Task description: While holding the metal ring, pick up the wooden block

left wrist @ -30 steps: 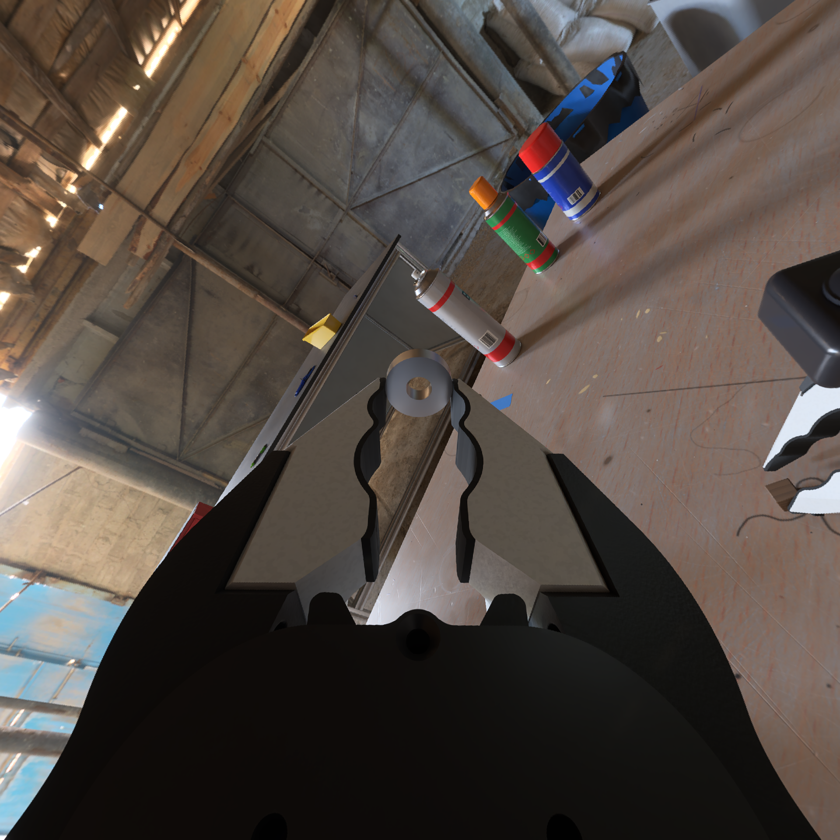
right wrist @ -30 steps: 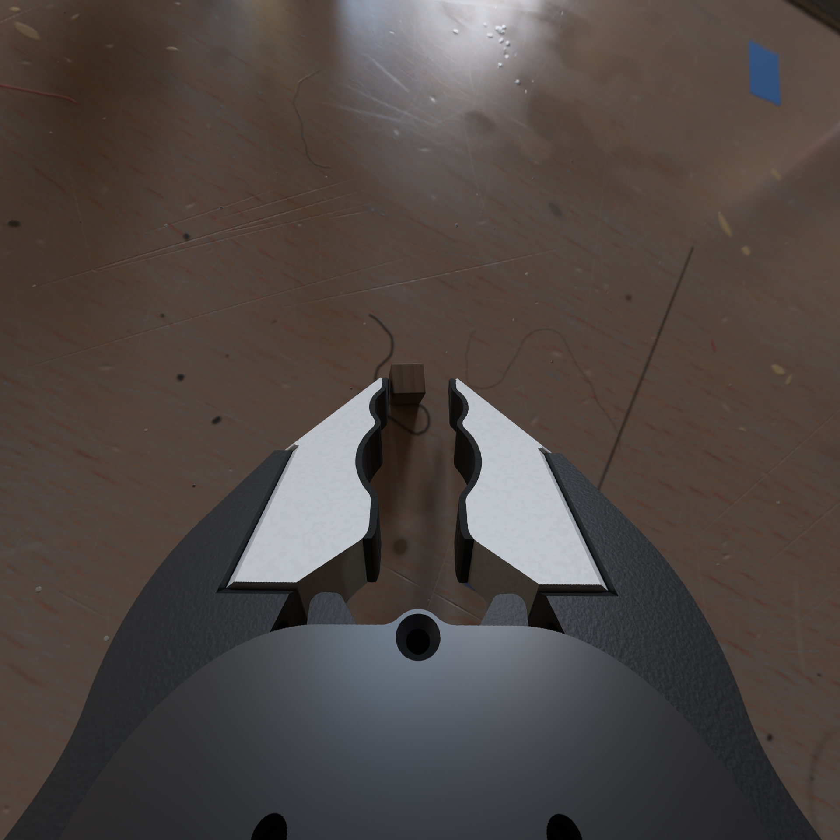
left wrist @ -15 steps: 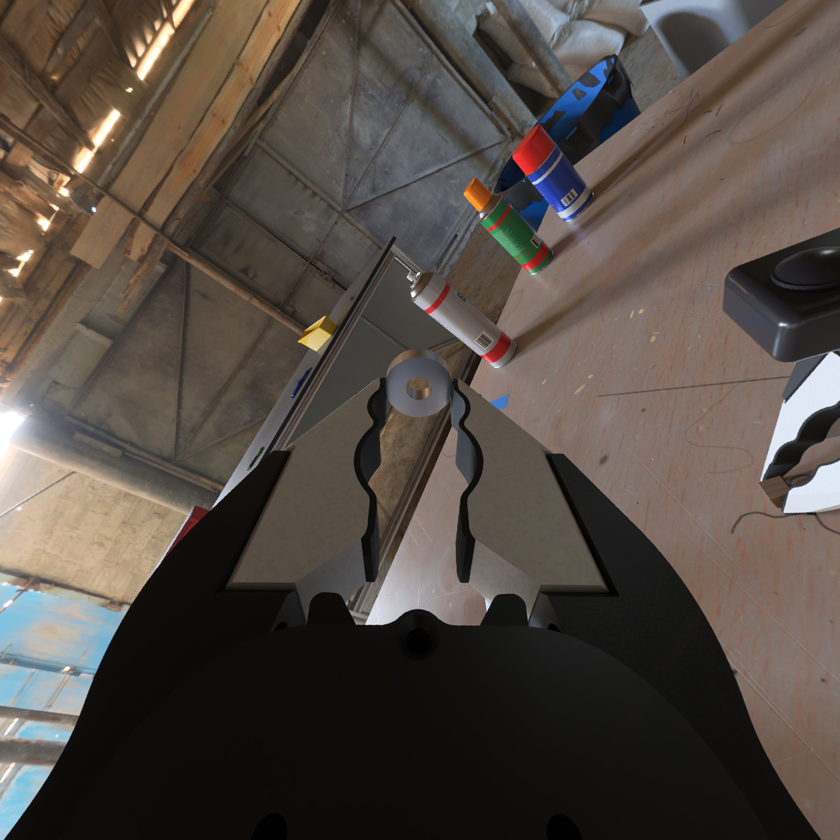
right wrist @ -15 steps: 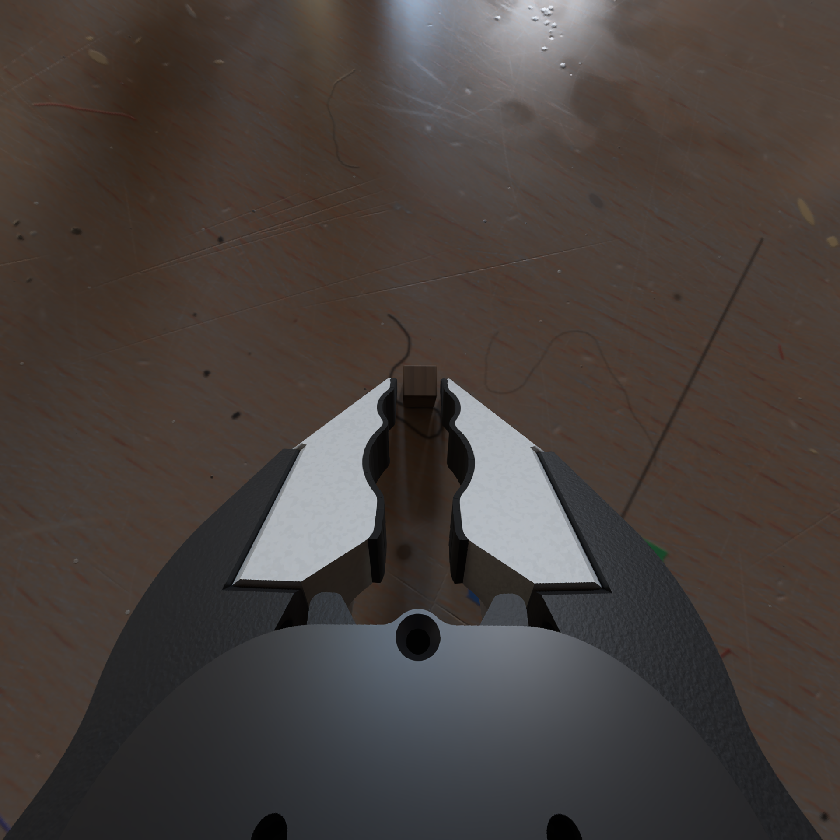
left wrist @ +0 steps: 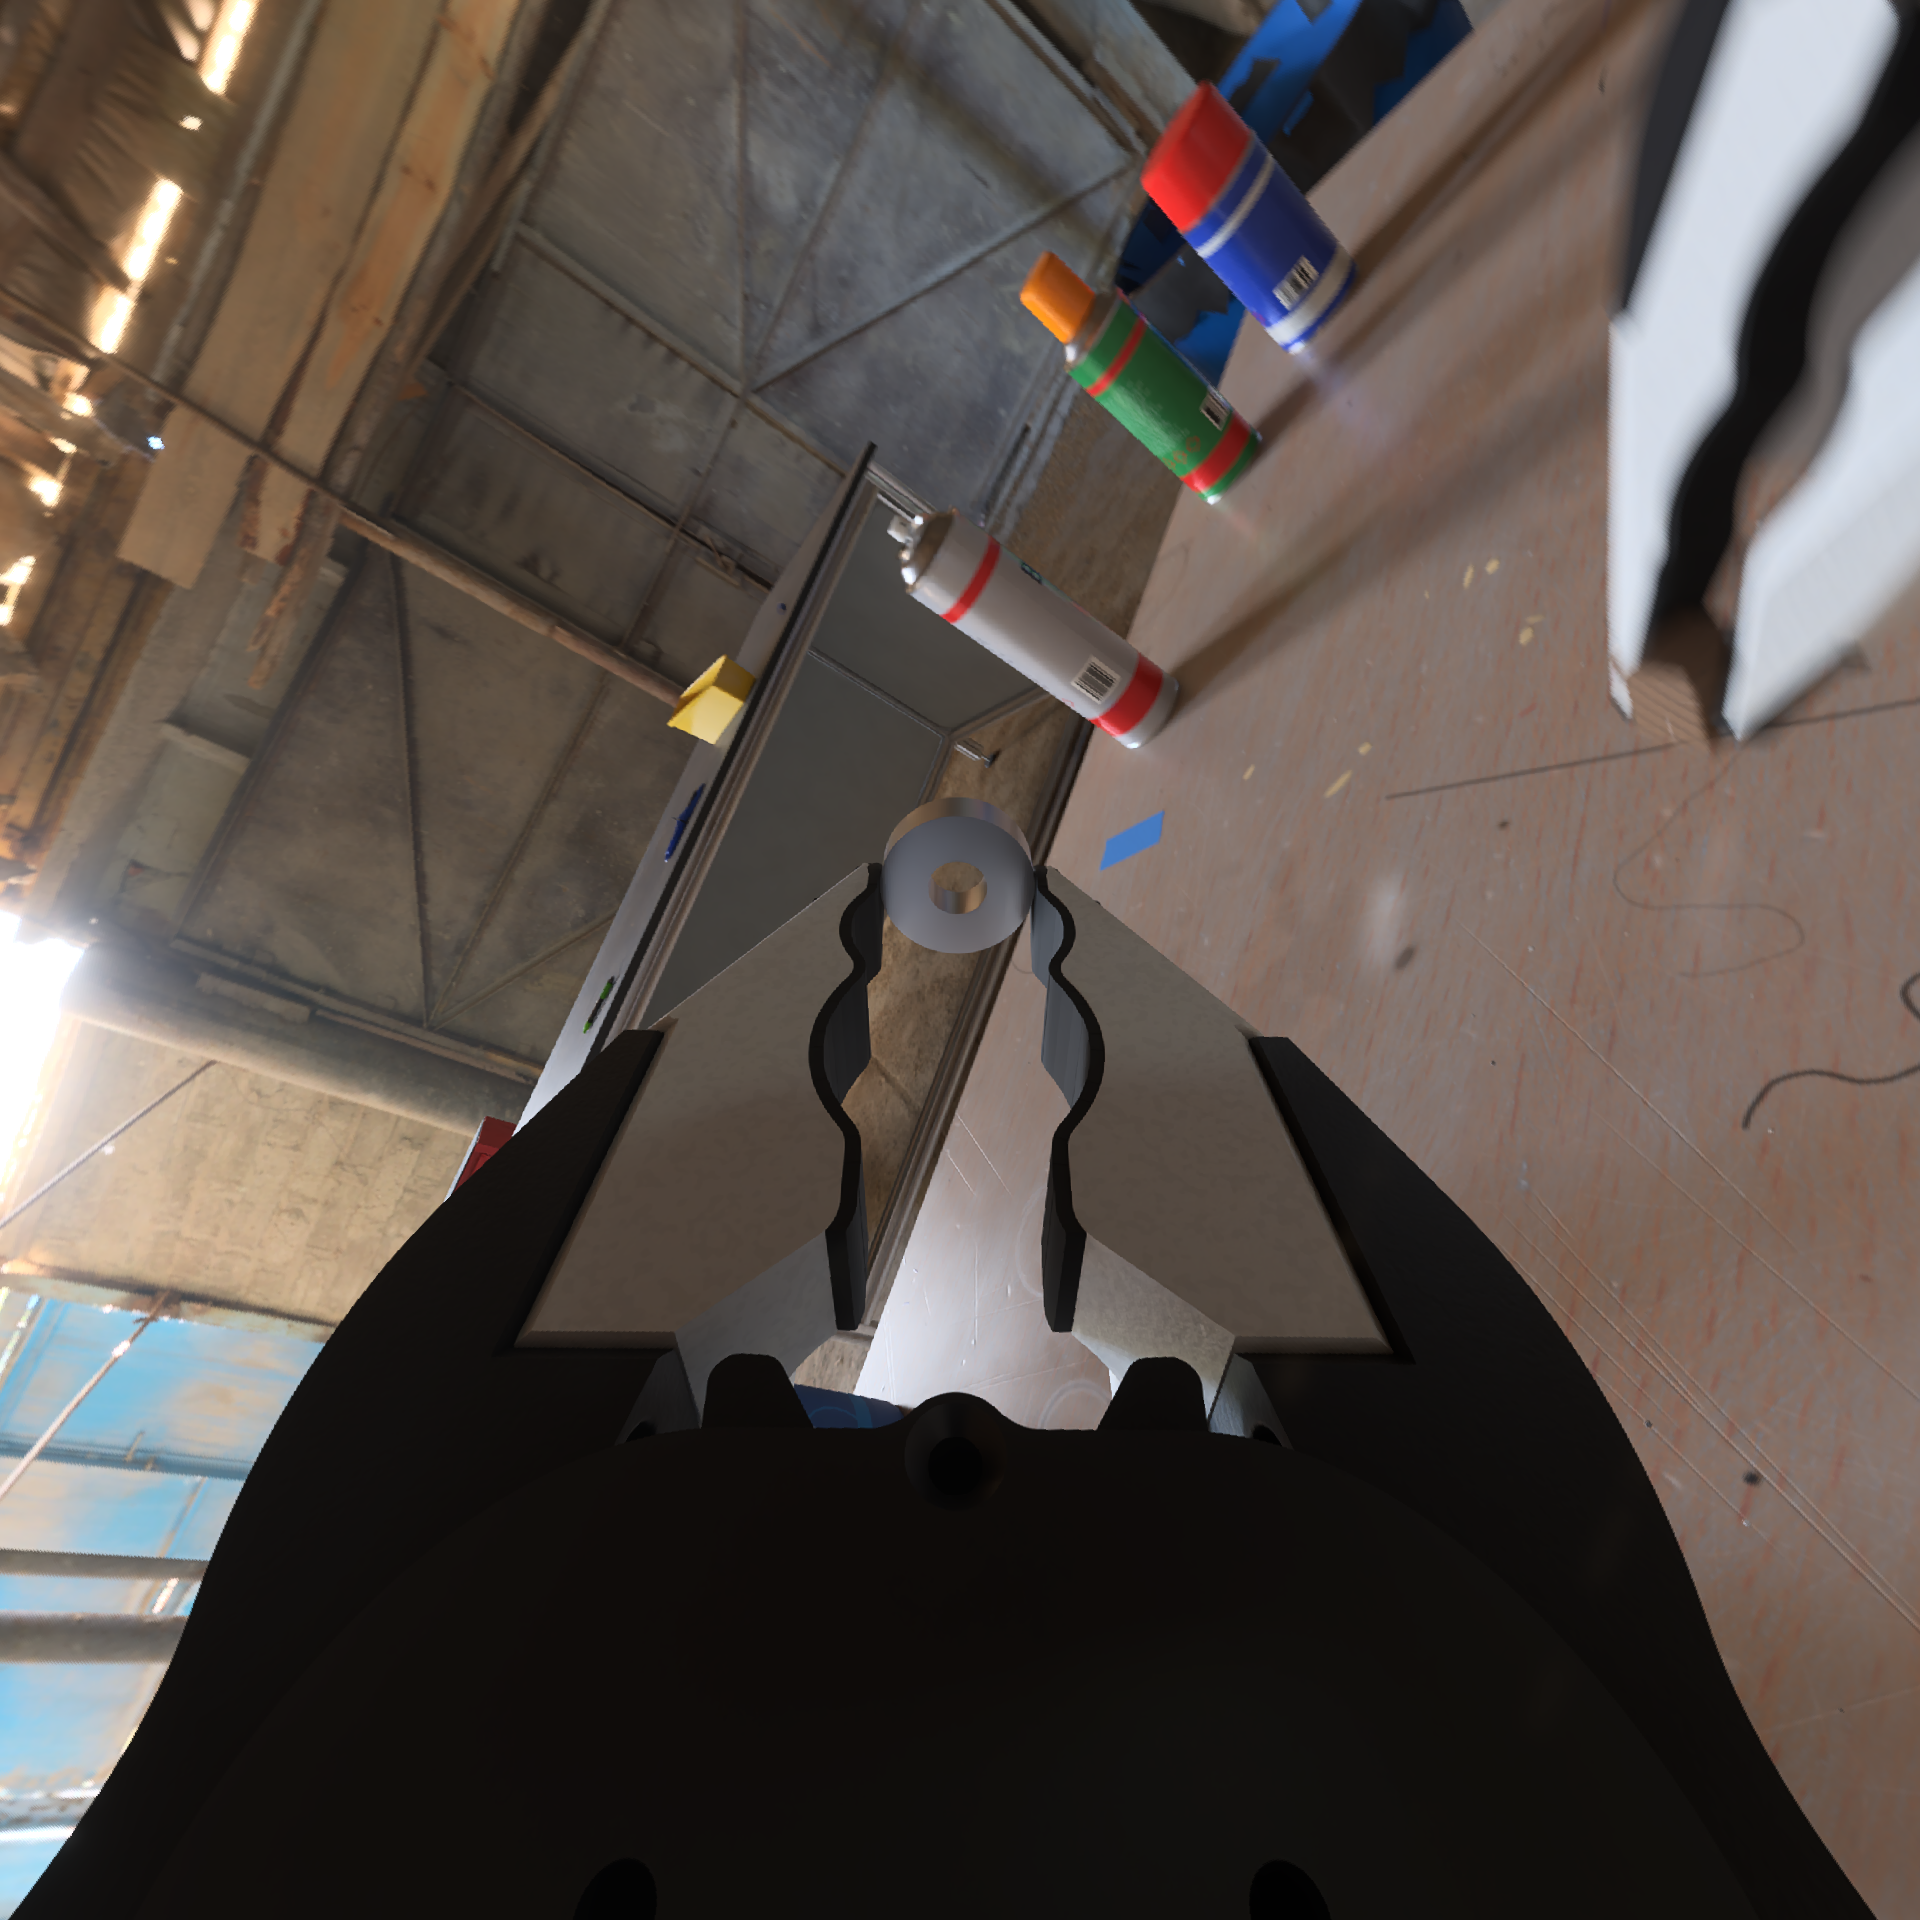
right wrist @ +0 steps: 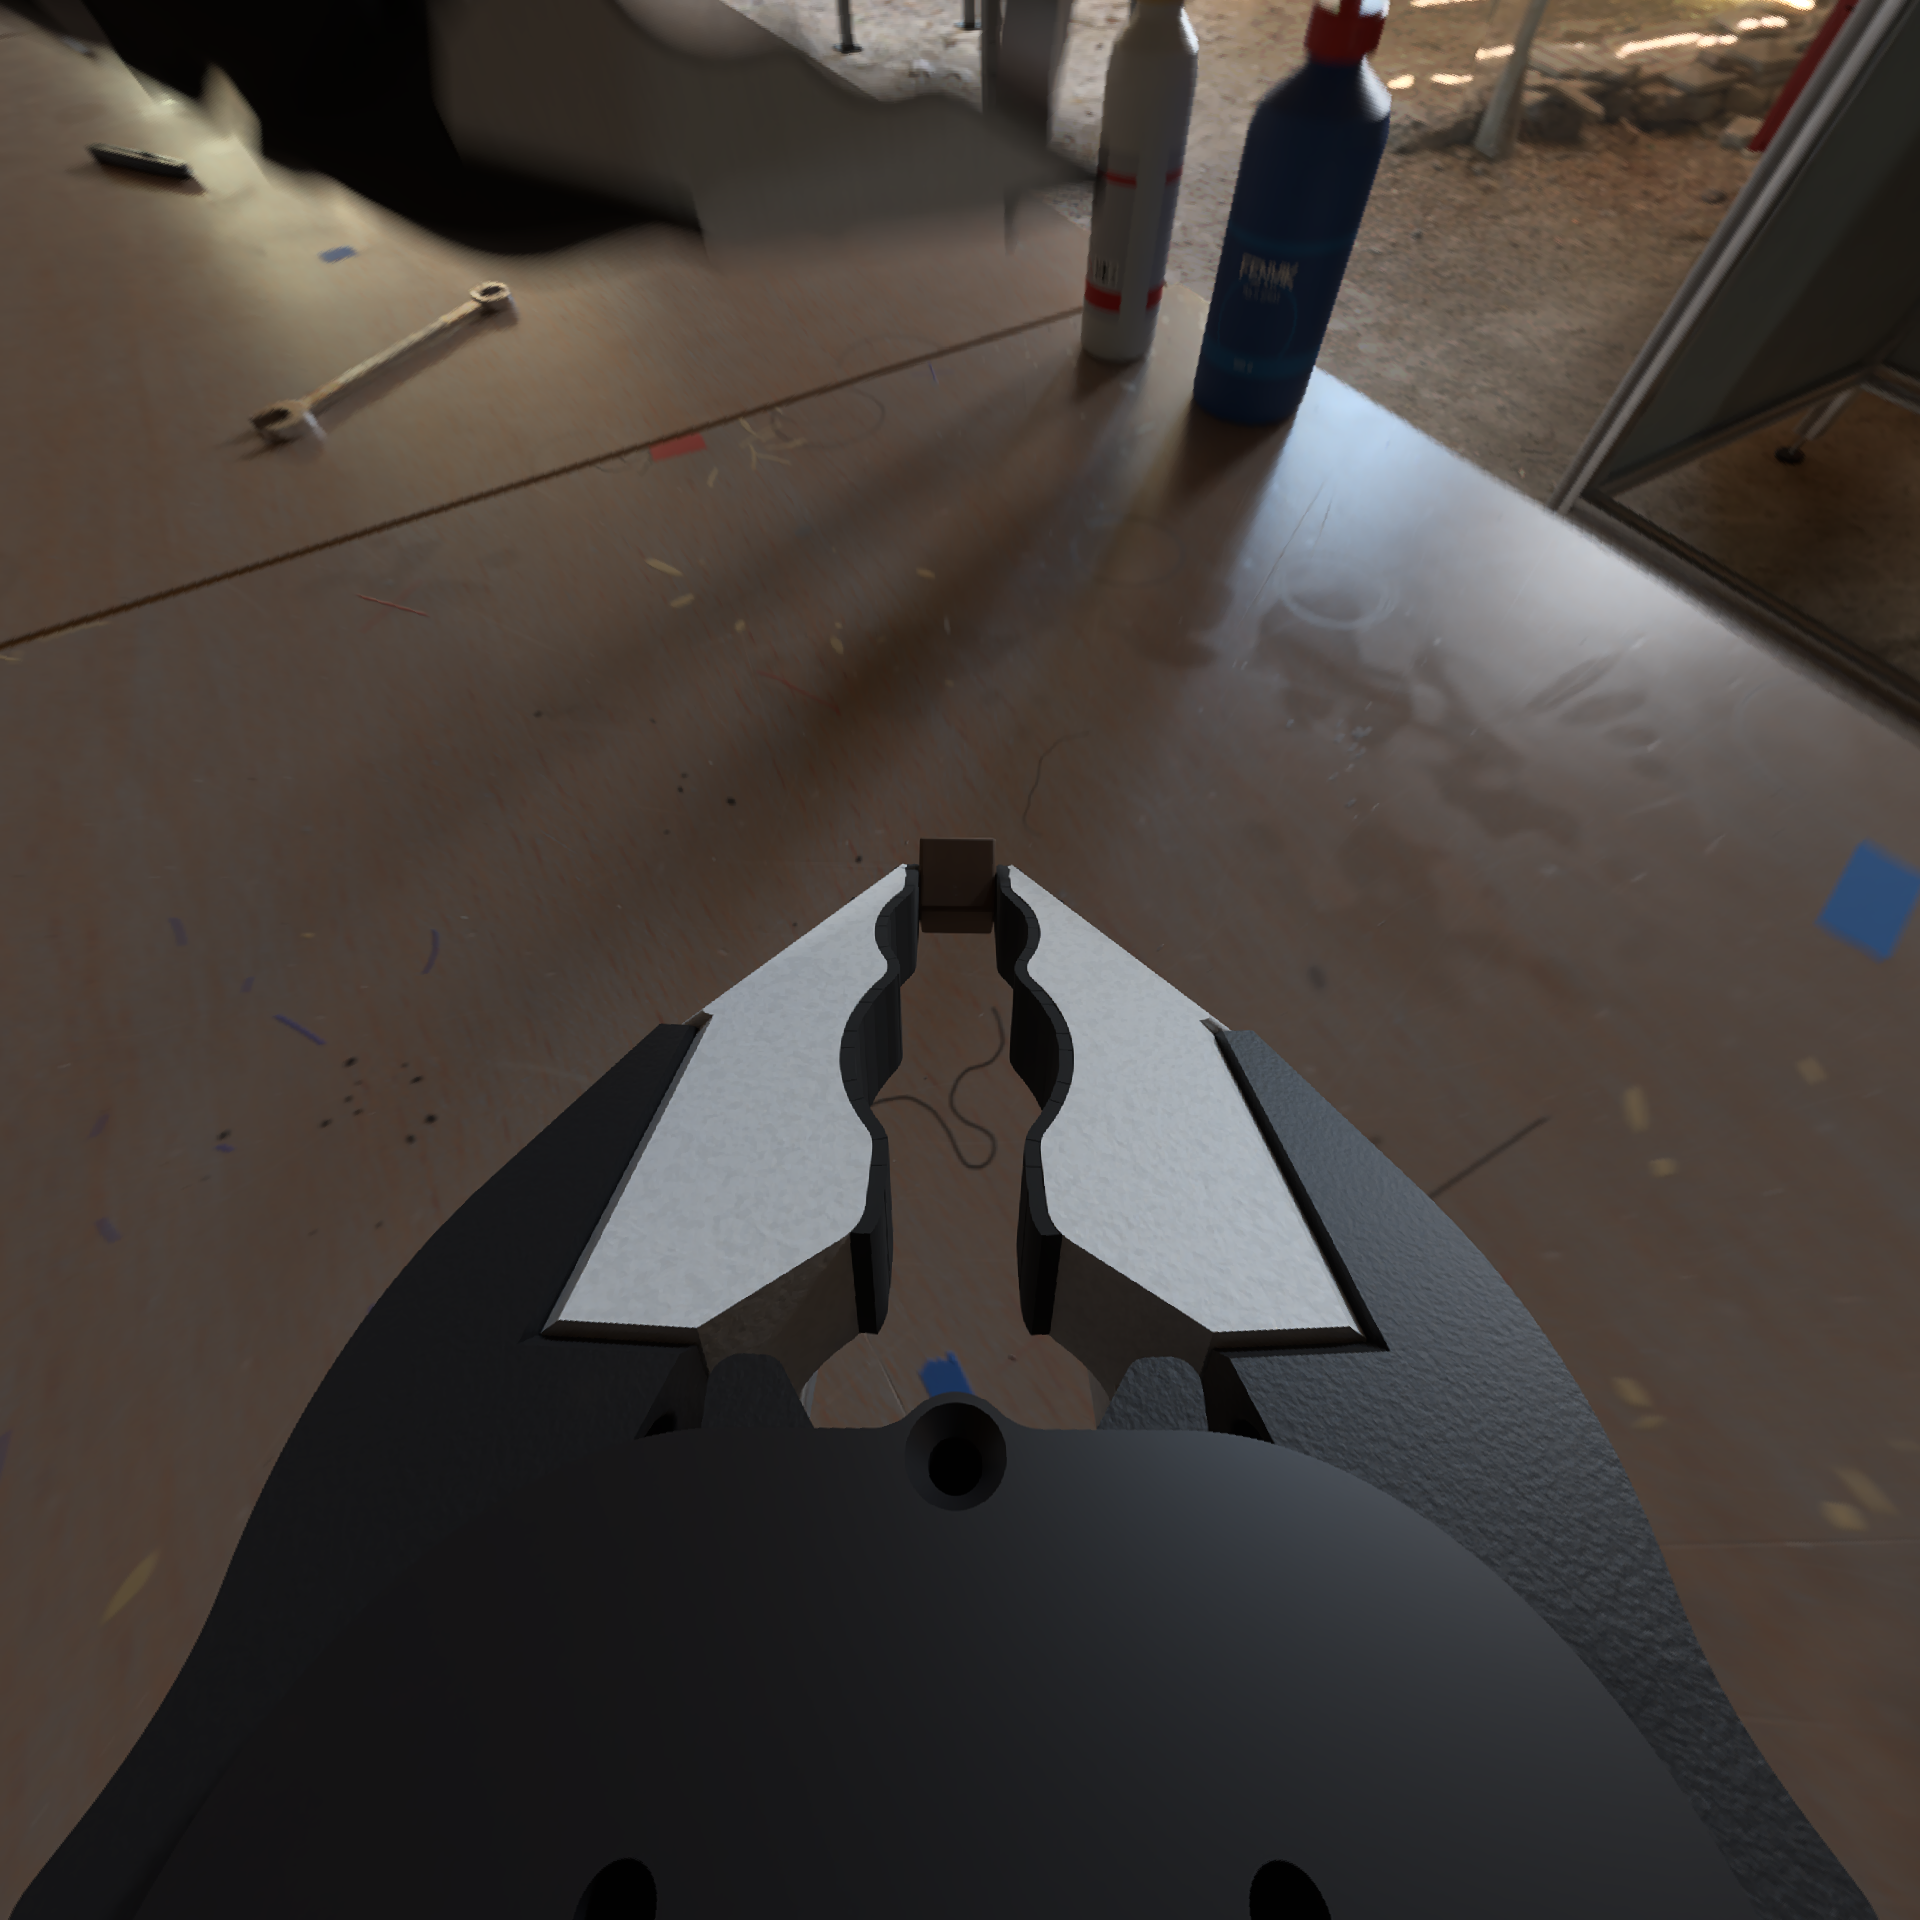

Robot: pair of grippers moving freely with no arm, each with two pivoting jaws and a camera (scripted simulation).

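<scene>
The left claw [left wrist: 958, 894] was clamped on the metal ring [left wrist: 957, 881], held off the desk [right wrist: 1351, 790]. The right claw [right wrist: 957, 896] had pinched the wooden block [right wrist: 957, 881] at its tips, apparently lifted; next came steady holding.

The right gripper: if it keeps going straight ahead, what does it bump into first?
Probably the table. The right gripper holds the block and tilts toward bare tabletop just ahead. The blue bottle stands farther off to the right; depth is unclear.

The right claw [right wrist: 958, 896] grips the wooden block [right wrist: 957, 885] at its fingertips, above the table [right wrist: 520, 831].
</scene>
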